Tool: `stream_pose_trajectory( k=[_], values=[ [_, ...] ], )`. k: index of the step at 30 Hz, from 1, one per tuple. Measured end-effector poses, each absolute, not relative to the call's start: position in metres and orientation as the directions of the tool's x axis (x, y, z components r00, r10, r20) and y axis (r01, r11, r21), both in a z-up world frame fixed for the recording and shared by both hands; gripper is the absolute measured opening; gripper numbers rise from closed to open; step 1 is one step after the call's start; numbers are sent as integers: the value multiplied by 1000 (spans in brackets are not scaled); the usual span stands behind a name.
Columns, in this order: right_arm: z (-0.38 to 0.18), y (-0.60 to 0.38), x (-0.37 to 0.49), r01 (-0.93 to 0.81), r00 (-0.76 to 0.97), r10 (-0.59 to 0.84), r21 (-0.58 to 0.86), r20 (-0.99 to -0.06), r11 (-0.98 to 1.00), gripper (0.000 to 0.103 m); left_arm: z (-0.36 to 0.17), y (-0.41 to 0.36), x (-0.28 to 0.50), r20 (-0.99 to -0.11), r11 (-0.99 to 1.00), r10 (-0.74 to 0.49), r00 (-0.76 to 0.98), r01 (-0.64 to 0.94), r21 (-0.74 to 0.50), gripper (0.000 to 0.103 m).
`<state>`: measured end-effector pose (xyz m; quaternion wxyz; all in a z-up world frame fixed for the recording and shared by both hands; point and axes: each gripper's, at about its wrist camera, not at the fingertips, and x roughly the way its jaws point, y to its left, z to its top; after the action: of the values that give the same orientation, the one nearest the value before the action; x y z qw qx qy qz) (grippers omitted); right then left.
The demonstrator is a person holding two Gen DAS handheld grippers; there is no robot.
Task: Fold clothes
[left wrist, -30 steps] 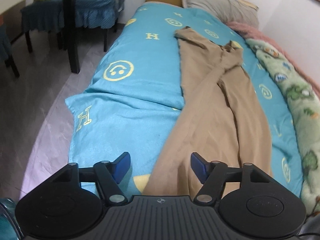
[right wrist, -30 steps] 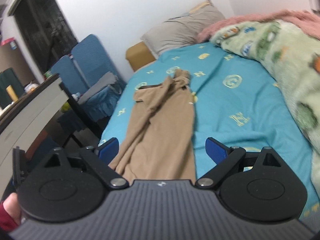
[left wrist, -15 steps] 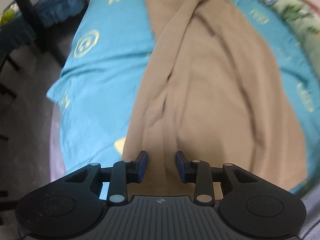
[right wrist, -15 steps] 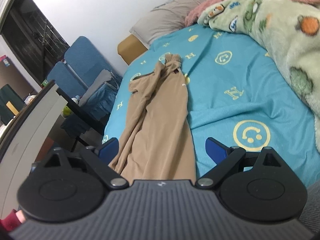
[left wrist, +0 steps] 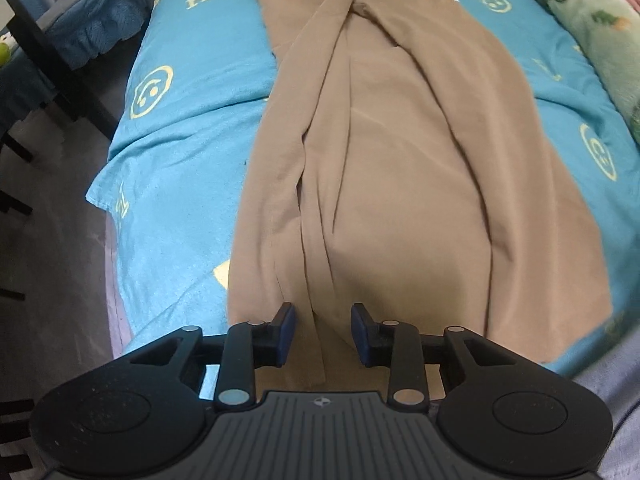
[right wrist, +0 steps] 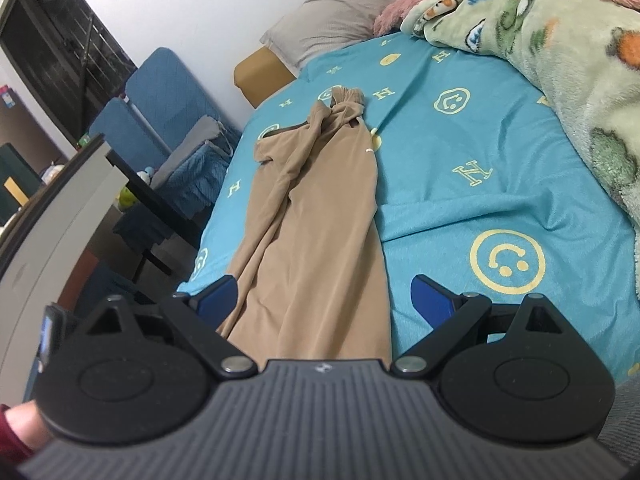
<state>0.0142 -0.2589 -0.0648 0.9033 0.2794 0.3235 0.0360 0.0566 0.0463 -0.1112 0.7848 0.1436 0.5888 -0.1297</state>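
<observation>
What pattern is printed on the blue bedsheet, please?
Yellow smiley faces and letter H's on the bedsheet; clearest in the right wrist view.

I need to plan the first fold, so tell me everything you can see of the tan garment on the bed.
The tan garment is one long piece of thin, soft-looking beige fabric with no print, lying lengthwise on the turquoise sheet. It lies loosely flat, with long creases and a narrower strip crossing over its far end, which is bunched. Its near hem reaches the bed's edge. The left claw points down over that hem, closing, a fold of cloth between its pads, not yet pinched. The right claw hangs open above it.
</observation>
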Motion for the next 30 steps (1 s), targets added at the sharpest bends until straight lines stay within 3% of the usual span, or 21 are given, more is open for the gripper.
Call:
stream_pose_trajectory(
  k=[2,10,12,13,20,30],
  values=[
    [-65,-257,15,117,785,242,520,-571,846,95,-110,48,55,-963,928,-32,267,366,70,26],
    [-67,-257,16,130,777,238,518,-583,845,95,-124,41,59,-974,917,28,226,381,115,28],
    [-68,-257,16,131,775,239,519,-585,845,95,-123,42,58,-974,921,12,226,377,99,15],
    [-68,-258,16,132,774,240,520,-585,844,95,-121,43,57,-973,923,4,229,373,91,1],
    [-68,-259,17,132,771,244,523,-588,842,95,-85,45,41,-940,919,-92,330,392,48,0],
    [-70,-256,19,143,763,237,515,-602,845,95,-21,7,-24,-844,810,-292,450,586,32,0]
  ],
)
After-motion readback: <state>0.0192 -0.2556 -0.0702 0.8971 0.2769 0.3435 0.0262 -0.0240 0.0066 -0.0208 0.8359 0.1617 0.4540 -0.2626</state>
